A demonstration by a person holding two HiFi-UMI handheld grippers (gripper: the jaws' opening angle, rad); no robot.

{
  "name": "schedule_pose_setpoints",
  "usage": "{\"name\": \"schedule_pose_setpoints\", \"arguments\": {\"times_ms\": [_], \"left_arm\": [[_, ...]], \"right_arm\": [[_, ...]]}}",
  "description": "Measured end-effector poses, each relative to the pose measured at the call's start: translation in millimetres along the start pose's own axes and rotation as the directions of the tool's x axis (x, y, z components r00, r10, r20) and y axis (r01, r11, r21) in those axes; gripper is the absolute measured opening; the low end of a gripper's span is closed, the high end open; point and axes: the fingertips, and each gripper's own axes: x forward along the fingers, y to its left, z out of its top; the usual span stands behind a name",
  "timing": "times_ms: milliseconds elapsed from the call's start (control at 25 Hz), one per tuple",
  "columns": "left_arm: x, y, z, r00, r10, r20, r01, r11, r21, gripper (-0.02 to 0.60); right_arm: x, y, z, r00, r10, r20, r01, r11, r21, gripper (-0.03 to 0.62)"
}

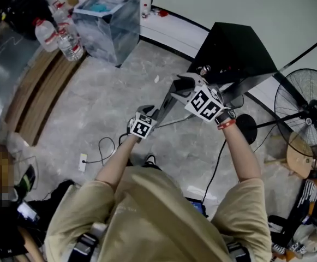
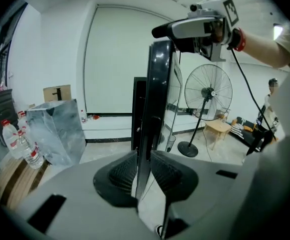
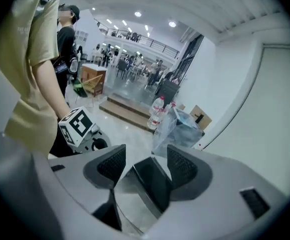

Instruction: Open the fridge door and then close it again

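Note:
The small black fridge (image 1: pixel 235 52) stands by the white wall with its glass door (image 1: pixel 168 103) swung out toward me. My left gripper (image 1: pixel 147 118) is shut on the door's free edge, low down. In the left gripper view both pads press the dark door edge (image 2: pixel 153 99) between them, around my left gripper (image 2: pixel 145 171). My right gripper (image 1: pixel 183 86) sits at the top of the door. In the right gripper view its jaws stand wide, my right gripper (image 3: pixel 145 166) straddling the door's top corner (image 3: pixel 153 183) without pressing it.
A pedestal fan (image 1: pixel 305 112) and a wooden stool (image 1: pixel 299 158) stand right of the fridge. A silvery bag (image 1: pixel 106 19) and water bottles (image 1: pixel 65 37) are at the far left by wooden steps. A cable (image 1: pixel 101 152) lies on the floor. Another person (image 1: pixel 0 192) sits at lower left.

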Motion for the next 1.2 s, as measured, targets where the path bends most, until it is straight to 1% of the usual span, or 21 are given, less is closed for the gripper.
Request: {"name": "schedule_pose_setpoints", "arguments": {"times_ms": [80,200,280,400,480,600,680,800,880,1080,1200], "left_arm": [[-21.7,15.7,2.7,0.998,0.045,0.038,-0.044,0.999,-0.020,0.083],[-59.6,42.3,8.9,0.988,0.128,0.088,-0.124,0.991,-0.050,0.083],[-85.6,62.1,17.1,0.974,0.191,0.119,-0.183,0.980,-0.072,0.083],[-126.3,89.0,31.3,0.947,0.276,0.166,-0.260,0.959,-0.112,0.083],[-155.7,103.1,38.6,0.924,0.326,0.198,-0.304,0.943,-0.135,0.083],[-196.0,118.5,45.9,0.887,0.402,0.227,-0.374,0.914,-0.160,0.083],[-214.8,128.0,50.2,0.862,0.445,0.244,-0.412,0.894,-0.175,0.083],[-237.5,141.1,52.5,0.824,0.497,0.273,-0.444,0.865,-0.233,0.081],[-251.3,146.2,51.7,0.802,0.523,0.288,-0.459,0.849,-0.263,0.074],[-278.1,147.2,51.1,0.769,0.553,0.319,-0.482,0.831,-0.278,0.054],[-287.0,146.3,59.0,0.745,0.563,0.358,-0.488,0.826,-0.282,0.038]], "right_arm": [[-5.6,0.0,21.1,0.994,-0.044,0.096,0.037,0.996,0.076,0.267],[-8.9,6.9,51.3,0.970,-0.104,0.221,0.060,0.978,0.198,0.267],[-8.2,9.9,66.2,0.950,-0.147,0.274,0.069,0.959,0.274,0.267],[-5.8,12.4,83.1,0.919,-0.220,0.326,0.086,0.921,0.381,0.253],[-3.7,16.7,93.5,0.902,-0.263,0.343,0.092,0.892,0.443,0.228],[3.4,25.4,106.4,0.880,-0.313,0.359,0.087,0.847,0.525,0.210],[13.2,29.1,110.8,0.866,-0.348,0.359,0.087,0.812,0.577,0.179],[33.6,39.3,114.7,0.860,-0.371,0.352,0.067,0.764,0.642,0.138],[43.8,47.9,117.5,0.857,-0.382,0.347,0.055,0.736,0.675,0.101],[61.4,63.2,126.9,0.842,-0.430,0.326,0.100,0.717,0.689,0.058],[67.3,64.4,128.8,0.839,-0.439,0.323,0.094,0.700,0.708,0.035]]}}
